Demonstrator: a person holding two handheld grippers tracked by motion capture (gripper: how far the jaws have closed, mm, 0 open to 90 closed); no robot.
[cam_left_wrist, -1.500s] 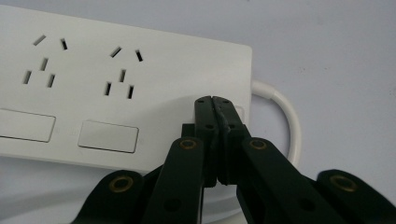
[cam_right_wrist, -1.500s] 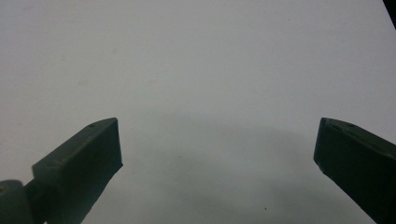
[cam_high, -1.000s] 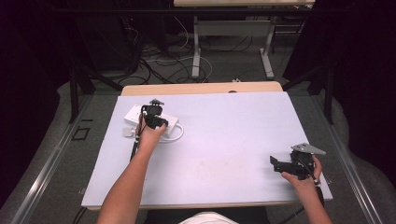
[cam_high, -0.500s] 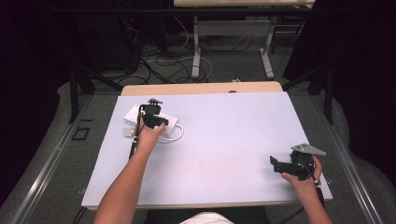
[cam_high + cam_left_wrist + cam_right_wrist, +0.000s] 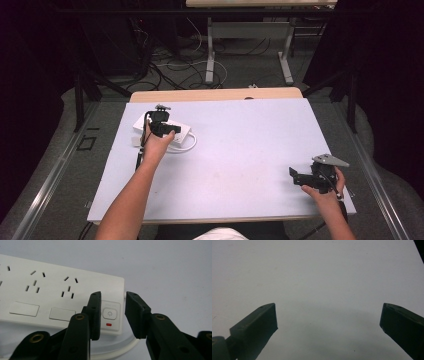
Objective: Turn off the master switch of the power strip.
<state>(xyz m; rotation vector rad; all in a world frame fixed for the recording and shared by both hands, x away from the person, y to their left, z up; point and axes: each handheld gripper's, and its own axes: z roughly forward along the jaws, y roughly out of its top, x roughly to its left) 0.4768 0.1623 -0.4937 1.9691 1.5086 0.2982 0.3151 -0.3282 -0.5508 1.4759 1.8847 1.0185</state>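
The left gripper [image 5: 113, 315] holds its fingers [image 5: 95, 312] slightly apart astride the power button [image 5: 109, 314] at the end of a white power strip [image 5: 50, 292], likely lining up a press; forearm stretched forward. The right gripper [image 5: 328, 322], fingers wide apart, rests idle over bare worktop [image 5: 317, 272].

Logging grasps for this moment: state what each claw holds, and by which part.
Nothing is held. The left claw is open, its jaws either side of the power strip's switch end without clamping it. The right claw is wide open over the bare table.
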